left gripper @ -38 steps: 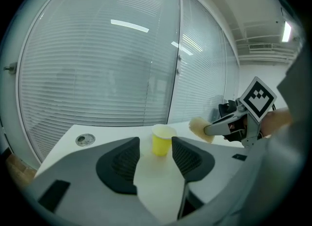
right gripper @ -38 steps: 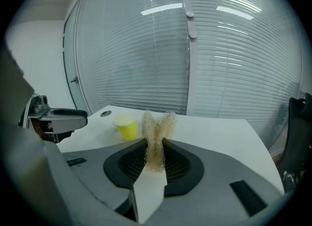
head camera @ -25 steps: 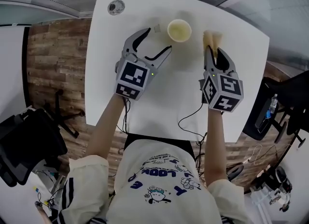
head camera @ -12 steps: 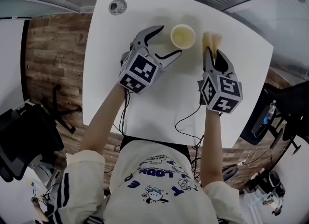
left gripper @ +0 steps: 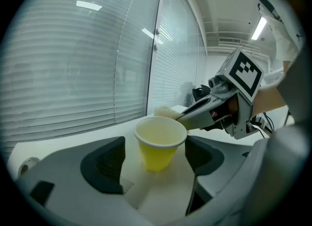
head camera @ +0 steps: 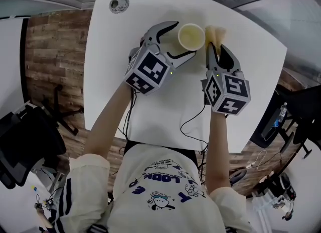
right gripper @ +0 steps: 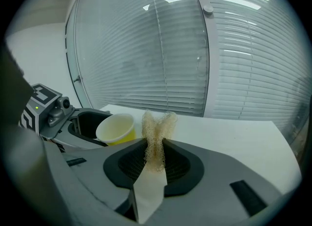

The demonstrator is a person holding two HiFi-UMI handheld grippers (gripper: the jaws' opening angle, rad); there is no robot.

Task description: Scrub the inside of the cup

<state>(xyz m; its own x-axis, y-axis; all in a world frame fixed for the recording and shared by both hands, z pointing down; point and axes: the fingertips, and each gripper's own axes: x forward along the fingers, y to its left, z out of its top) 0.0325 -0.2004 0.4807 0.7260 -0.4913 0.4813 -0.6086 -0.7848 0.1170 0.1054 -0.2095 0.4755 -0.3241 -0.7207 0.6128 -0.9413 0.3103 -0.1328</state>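
Right gripper (head camera: 217, 51) narrow, pinching beige mesh scrubber (right gripper: 156, 137); tuft pokes past tips, ready to scrub. Left gripper (head camera: 180, 40) jaws just opening, wide, straddling yellow paper cup (left gripper: 156, 154); pads not touching, likely about to steady it. Cup upright on white table (head camera: 150, 111), far side, just beside scrubber. Window blinds (right gripper: 195, 54) beyond.

The cup (left gripper: 157, 147) is yellow outside and pale cream inside. The scrub pad (right gripper: 157, 140) is a tan, netted mesh. The right tool (right gripper: 156, 158) is grey with black ribbed pads (right gripper: 181, 165); its cube (head camera: 226, 92) bears black-and-white square markers. The table (head camera: 150, 111) is white, the floor (head camera: 55, 66) brown wood planks, the shirt (head camera: 165, 177) cream with blue print.
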